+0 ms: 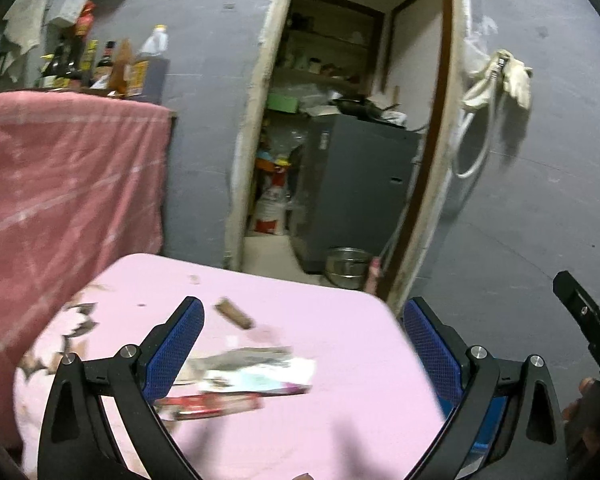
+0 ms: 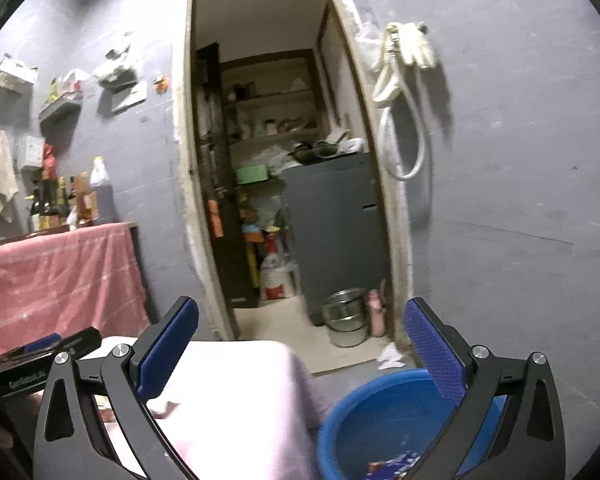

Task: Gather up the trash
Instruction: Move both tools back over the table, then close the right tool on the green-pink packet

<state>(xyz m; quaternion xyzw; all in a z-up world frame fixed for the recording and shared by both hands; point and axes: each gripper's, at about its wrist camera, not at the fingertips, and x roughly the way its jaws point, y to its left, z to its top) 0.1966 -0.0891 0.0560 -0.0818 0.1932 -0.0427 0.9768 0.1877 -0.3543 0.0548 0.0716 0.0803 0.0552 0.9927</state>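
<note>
Grey walls surround an open doorway [image 2: 284, 160] into a cluttered storeroom, and a pink-covered table [image 1: 340, 340] fills the foreground of the left wrist view. Near the table's middle lie flat wrappers [image 1: 256, 372], with a red packet [image 1: 216, 404] touching them on the near side and a brown stick-like scrap [image 1: 234, 313] apart toward the far edge. Above them the left gripper [image 1: 304, 344] hovers, fingers spread wide and holding nothing. At the table's right edge the right gripper [image 2: 300, 352] is likewise spread wide and empty, above a blue basin [image 2: 380, 420] on the floor with some colourful scraps [image 2: 392, 465] inside.
</note>
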